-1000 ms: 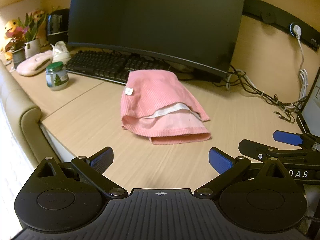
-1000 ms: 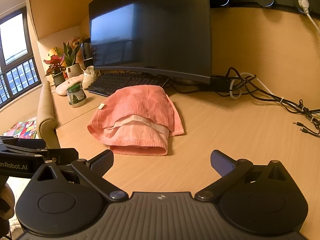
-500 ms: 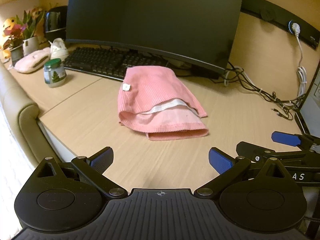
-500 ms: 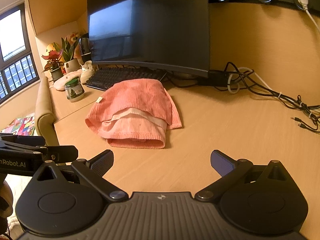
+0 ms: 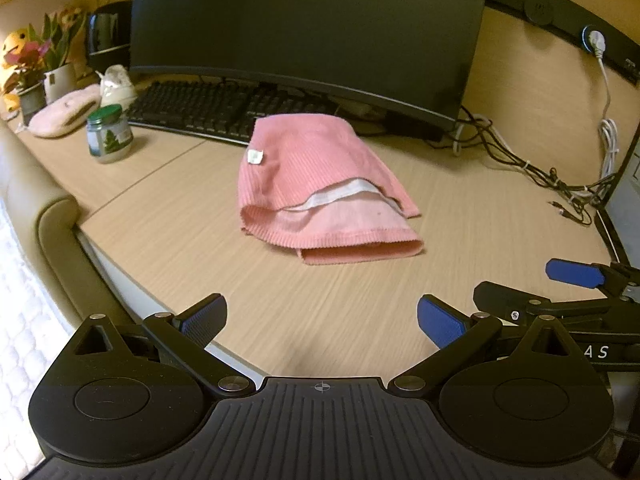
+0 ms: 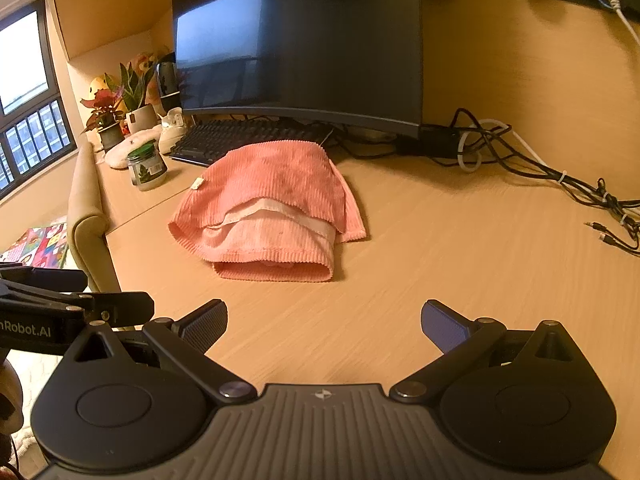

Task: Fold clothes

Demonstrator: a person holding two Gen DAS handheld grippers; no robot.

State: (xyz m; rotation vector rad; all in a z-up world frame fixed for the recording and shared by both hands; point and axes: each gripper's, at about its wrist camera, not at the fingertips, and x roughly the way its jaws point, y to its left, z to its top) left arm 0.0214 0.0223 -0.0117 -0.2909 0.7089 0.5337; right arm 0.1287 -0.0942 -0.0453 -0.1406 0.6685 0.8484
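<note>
The pink garment (image 5: 320,192) lies folded on the desk (image 5: 460,208) before the monitor (image 5: 312,20), long axis running near-to-far, straight ahead of both the left gripper (image 5: 320,320) and right gripper (image 6: 324,322), each spread wide, empty and about equally near.

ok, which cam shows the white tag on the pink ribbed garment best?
Left wrist: the small white tag faces the lens on the pink ribbed garment. Right wrist shows it smaller and edge-on.

Monitor (image 5: 312,28) top (both views) cropped
</note>
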